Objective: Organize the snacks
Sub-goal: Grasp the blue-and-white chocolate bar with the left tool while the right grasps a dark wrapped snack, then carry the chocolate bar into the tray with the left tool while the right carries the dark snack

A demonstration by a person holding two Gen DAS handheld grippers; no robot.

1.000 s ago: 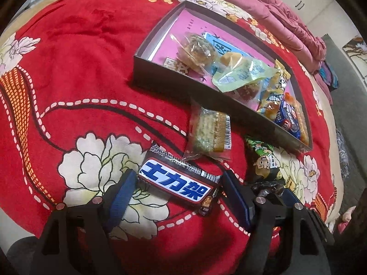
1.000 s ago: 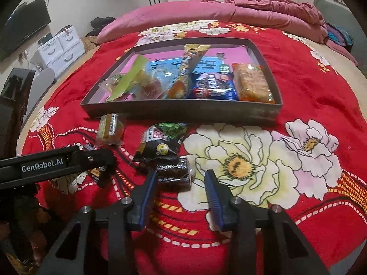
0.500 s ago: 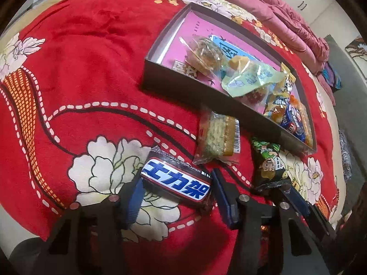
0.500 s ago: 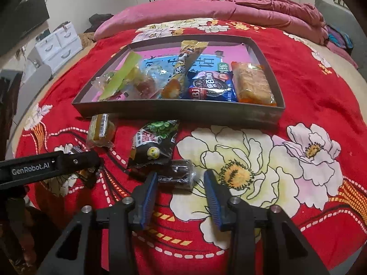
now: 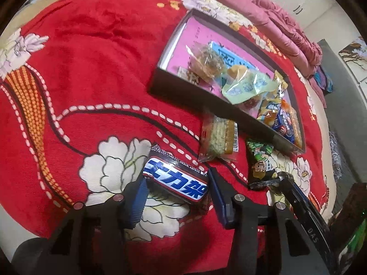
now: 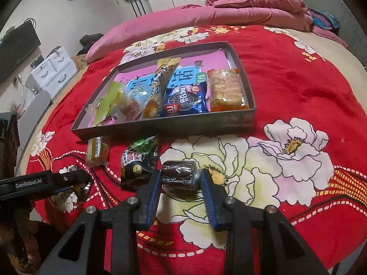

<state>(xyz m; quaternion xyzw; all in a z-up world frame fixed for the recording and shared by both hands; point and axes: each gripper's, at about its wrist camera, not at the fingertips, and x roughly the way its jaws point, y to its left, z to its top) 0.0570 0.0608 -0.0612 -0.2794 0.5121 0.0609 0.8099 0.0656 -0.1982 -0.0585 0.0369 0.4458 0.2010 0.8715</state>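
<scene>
A dark bar with blue characters on white (image 5: 176,181) lies on the red flowered blanket. My left gripper (image 5: 176,185) is closing on it, and both blue pads touch its ends. In the right wrist view my right gripper (image 6: 179,178) is shut on a dark brown cake in clear wrap (image 6: 177,175), held just above the blanket. The shallow dark box with a pink floor (image 6: 160,128) sits beyond and holds several snacks. A pale cracker pack (image 5: 219,137) and a black-green packet (image 5: 260,162) lie in front of the box.
Pink bedding (image 6: 229,6) is piled at the bed's far end. White drawers (image 6: 52,71) and a dark screen (image 6: 16,48) stand at the left. The left gripper's arm (image 6: 45,183) reaches in at lower left. Bare blanket (image 6: 298,91) lies right of the box.
The left jaws have narrowed from wide open onto the bar's ends. The right jaws have closed on the dark cake, which now sits between the pads, and the right view has shifted.
</scene>
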